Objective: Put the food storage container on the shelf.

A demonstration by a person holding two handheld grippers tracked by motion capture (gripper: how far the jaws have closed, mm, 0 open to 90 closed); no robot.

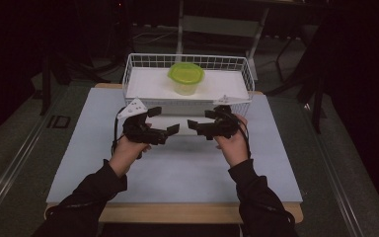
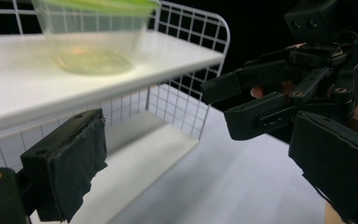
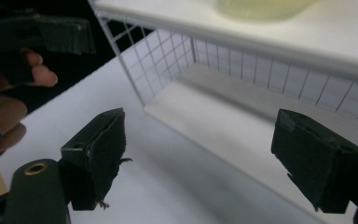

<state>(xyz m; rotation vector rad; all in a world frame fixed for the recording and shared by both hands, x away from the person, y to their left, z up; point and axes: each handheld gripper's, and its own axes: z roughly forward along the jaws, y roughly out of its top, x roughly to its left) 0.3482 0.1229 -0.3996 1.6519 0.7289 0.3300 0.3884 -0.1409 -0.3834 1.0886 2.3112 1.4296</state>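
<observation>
A clear tub with a green lid (image 1: 186, 77) stands on the upper white shelf of a white wire rack (image 1: 187, 57) at the back of the table. My left gripper (image 1: 164, 121) and right gripper (image 1: 201, 119) hover in front of the rack, tips facing each other, a short gap between them. Both are open and hold nothing. In the left gripper view its gripper (image 2: 203, 168) frames the rack's lower shelf (image 2: 144, 154), with the tub (image 2: 93, 42) above and the right gripper (image 2: 223, 106) ahead. In the right gripper view its gripper (image 3: 205, 156) spans the lower shelf (image 3: 242, 116).
A pale mat (image 1: 177, 168) covers the wooden table, with bare room in front of both hands. The rack's wire wall (image 2: 182, 107) stands close ahead of the jaws. Dark floor and stand legs (image 1: 316, 94) surround the table.
</observation>
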